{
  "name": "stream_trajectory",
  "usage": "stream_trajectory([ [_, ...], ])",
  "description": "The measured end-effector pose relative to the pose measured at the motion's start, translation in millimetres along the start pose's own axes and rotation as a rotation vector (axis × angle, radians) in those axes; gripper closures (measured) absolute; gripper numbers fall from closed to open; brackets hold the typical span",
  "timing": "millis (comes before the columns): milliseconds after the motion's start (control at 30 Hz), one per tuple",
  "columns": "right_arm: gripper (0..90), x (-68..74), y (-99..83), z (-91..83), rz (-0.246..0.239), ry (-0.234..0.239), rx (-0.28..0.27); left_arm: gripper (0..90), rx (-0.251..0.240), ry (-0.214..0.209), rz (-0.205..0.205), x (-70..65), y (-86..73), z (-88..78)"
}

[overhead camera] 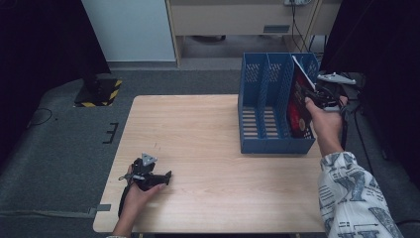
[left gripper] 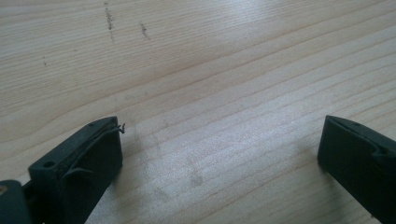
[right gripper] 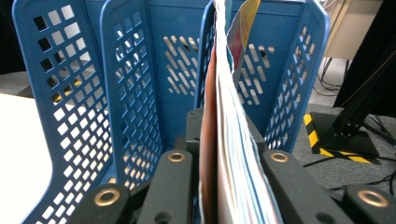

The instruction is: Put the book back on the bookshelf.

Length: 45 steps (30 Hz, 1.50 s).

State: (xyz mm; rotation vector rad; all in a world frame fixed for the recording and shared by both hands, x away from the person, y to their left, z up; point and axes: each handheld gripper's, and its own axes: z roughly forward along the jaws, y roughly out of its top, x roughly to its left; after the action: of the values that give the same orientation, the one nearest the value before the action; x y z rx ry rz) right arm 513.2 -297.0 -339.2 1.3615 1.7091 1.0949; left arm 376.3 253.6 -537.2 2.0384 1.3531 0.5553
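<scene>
Spanning the middle of the high view: a pale wooden tabletop [overhead camera: 208, 139], mostly bare, sitting on grey carpet. Standing at about 2 o'clock on it, near the right edge: a blue perforated file organizer [overhead camera: 270, 106] with three upright compartments, open ends facing the person. Leaning upright in the rightmost compartment: a thin magazine [overhead camera: 299, 106] with a dark red and black cover, top corner rising above the organizer's rim, lower edge down inside the slot. Seen edge-on in the right gripper view [right gripper: 224, 140], pages slightly fanned, running straight up between the two black jaws with blue lattice walls on either side. Gripping that magazine at its near edge: the right claw [overhead camera: 317, 96], at 3 o'clock of the organizer, jaws narrow and sitting against both faces of the pages, though only just easing apart. Carrying it: a hand and a patterned white sleeve [overhead camera: 354, 193] coming in from 5 o'clock. Resting at 7 o'clock on the tabletop, well apart from the organizer: the left claw [overhead camera: 161, 177], lying low on the wood. Standing wide in the left gripper view [left gripper: 219, 149], both jaws far apart over bare wood grain, nothing between them.
</scene>
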Motion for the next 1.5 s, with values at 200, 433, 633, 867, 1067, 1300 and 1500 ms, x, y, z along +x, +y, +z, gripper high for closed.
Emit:
stream_trajectory([
  [200, 77.0, -0.2, 5.7, 2.6, -0.003, 0.008, 0.023, 0.0, 0.000, 0.000, 0.000, 0.0, 0.0, 0.0],
  [433, 74.0, 1.3, 10.6, 1.4, -0.012, 0.016, 0.037, 0.0, 0.000, 0.000, 0.000, 0.0, 0.0, 0.0],
  [633, 73.2, 0.2, 14.9, 0.7, -0.005, 0.024, 0.038, 0.0, 0.000, 0.000, 0.000, 0.0, 0.0, 0.0],
  [867, 84.1, -0.2, 18.5, 0.8, -0.030, 0.020, 0.069, 0.0, 0.000, 0.000, 0.000, 0.0, 0.0, 0.0],
  [1067, 86.8, -0.7, 19.3, 1.1, -0.033, 0.008, 0.071, 0.0, 0.000, 0.000, 0.000, 0.0, 0.0, 0.0],
  [1300, 87.1, -5.0, 18.0, 0.5, -0.001, -0.018, 0.023, 0.0, 0.000, -0.001, 0.000, 0.0, 0.0, 0.0],
  [1500, 87.1, -5.6, 16.1, 3.8, -0.006, -0.052, 0.004, 0.0, 0.000, -0.001, 0.000, 0.0, 0.0, 0.0],
])
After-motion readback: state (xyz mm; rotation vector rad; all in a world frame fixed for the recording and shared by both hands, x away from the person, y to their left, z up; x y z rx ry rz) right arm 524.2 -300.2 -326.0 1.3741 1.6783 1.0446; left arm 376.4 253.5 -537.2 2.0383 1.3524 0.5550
